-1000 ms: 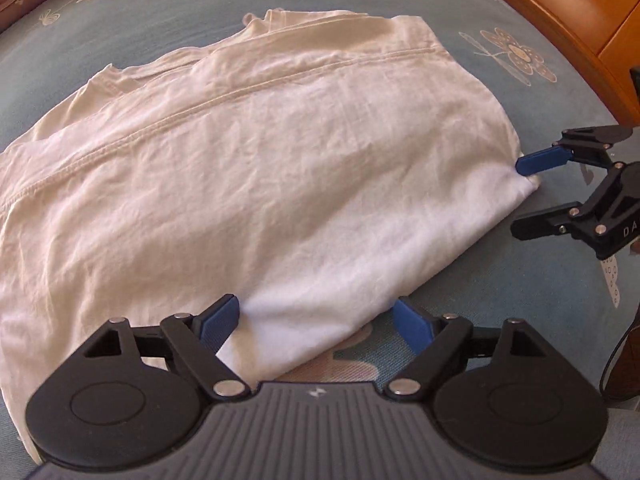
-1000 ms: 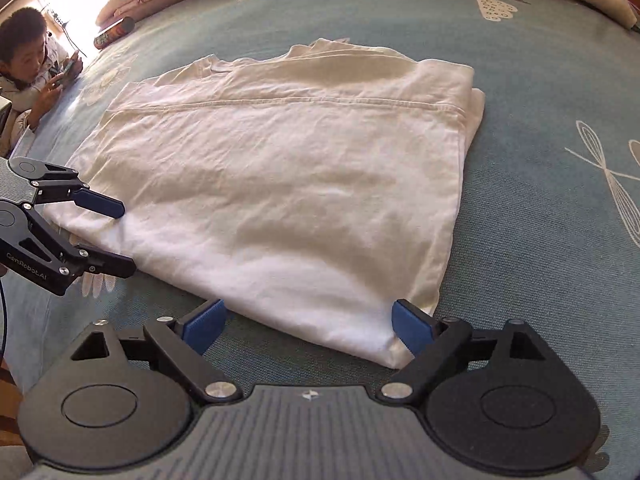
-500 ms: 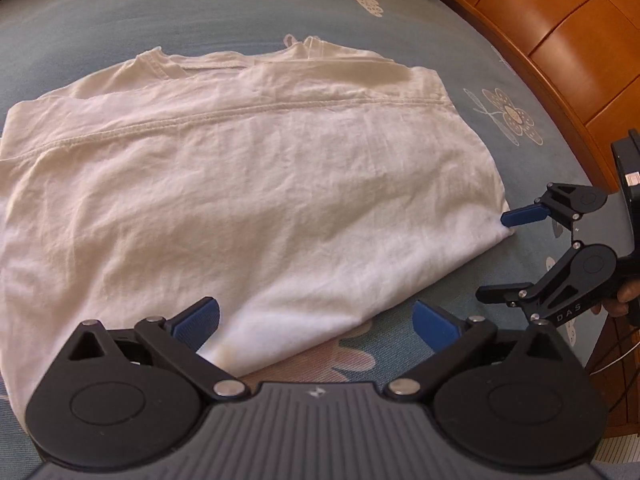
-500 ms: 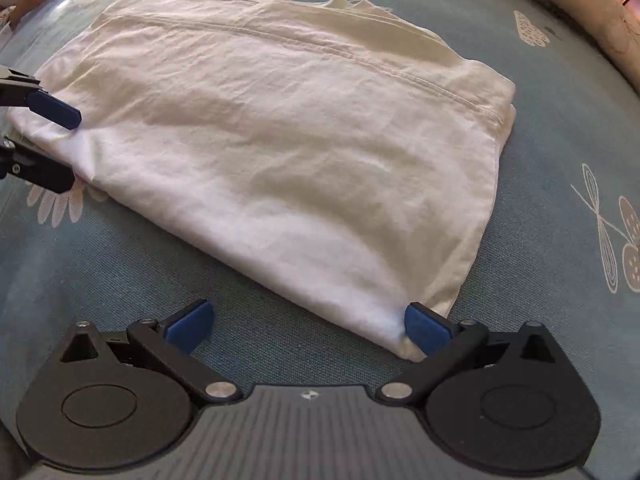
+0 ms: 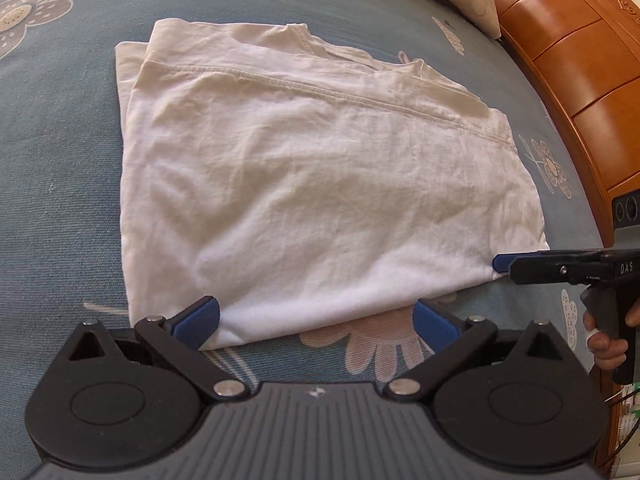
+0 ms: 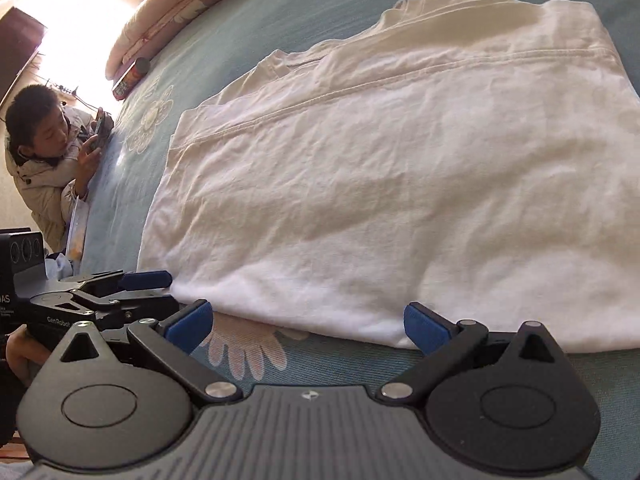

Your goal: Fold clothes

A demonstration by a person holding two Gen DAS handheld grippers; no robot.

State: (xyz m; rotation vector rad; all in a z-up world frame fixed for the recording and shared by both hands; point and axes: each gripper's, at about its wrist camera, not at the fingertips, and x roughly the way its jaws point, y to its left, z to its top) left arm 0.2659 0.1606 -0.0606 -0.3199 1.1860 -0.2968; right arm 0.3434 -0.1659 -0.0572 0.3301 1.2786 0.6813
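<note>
A blue bedspread (image 5: 60, 200) printed with pale flowers fills both views, bordered at the upper right of the left wrist view by an orange wooden headboard (image 5: 568, 64) and at the upper left of the right wrist view by a rolled pink quilt (image 6: 180, 4). At the centre lies a folded white T-shirt (image 5: 320, 184), flat on the bedspread, a stitched hem seam crossing its upper part. At the left edge of the right wrist view a person in a beige jacket (image 6: 44, 160) leans on the bed, looking at a phone. The left gripper (image 5: 316, 320), bottom centre of its own view, stands with jaws wide, its left blue pad touching the shirt's near-left corner, the other over a printed flower. The right gripper (image 6: 308, 322), bottom centre of its view, is likewise spread wide at the shirt's near edge, nothing clamped. A hand (image 5: 608, 344) holds its grip at the lower right of the left wrist view. A small can (image 6: 130, 78) lies beside the quilt.
</note>
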